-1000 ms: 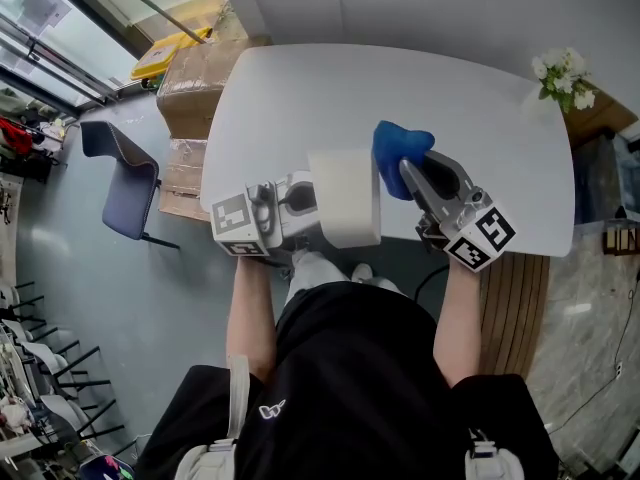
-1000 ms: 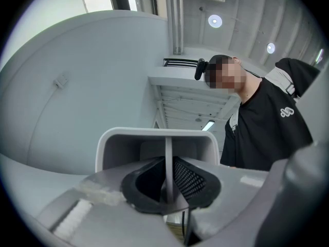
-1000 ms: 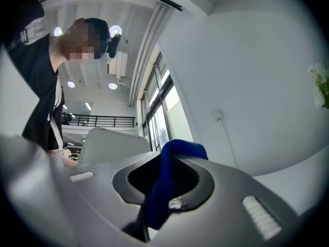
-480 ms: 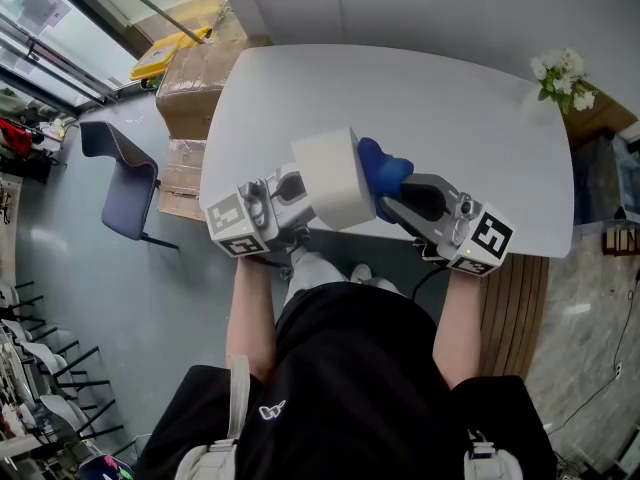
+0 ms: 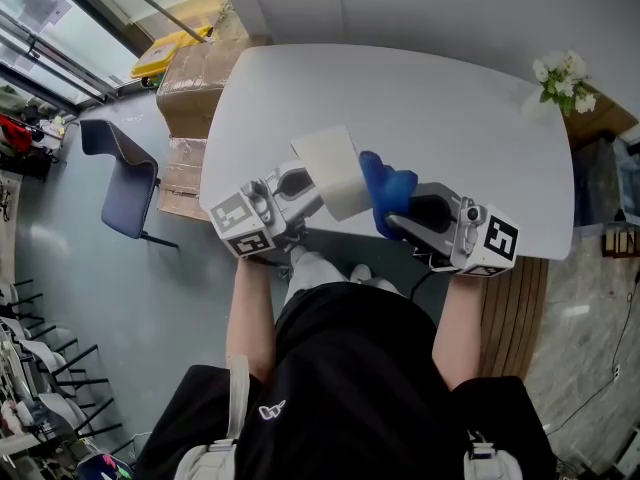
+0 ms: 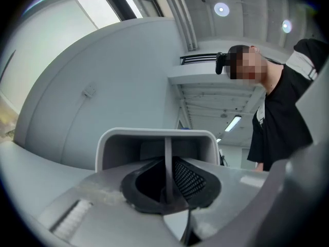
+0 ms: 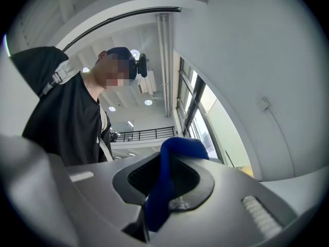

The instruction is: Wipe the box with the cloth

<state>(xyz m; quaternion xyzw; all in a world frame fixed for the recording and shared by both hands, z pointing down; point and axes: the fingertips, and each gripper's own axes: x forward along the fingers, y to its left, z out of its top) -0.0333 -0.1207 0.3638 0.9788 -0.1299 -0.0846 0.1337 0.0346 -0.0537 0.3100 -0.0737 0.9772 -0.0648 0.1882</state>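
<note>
In the head view my left gripper is shut on a white box and holds it tilted above the near edge of the table. My right gripper is shut on a blue cloth, which presses against the box's right side. In the left gripper view the box shows as an open white shell, its thin wall clamped between the shut jaws of the left gripper. In the right gripper view the blue cloth is pinched in the right gripper and sticks up past the jaws.
The white table has a bunch of white flowers at its far right corner. Cardboard boxes stand beyond the left edge, beside a dark chair. Both gripper views look up at the person and the ceiling.
The left gripper has tipped the box and lifted it up and to the left. The right gripper swung the cloth from beside the box down along its right side.
</note>
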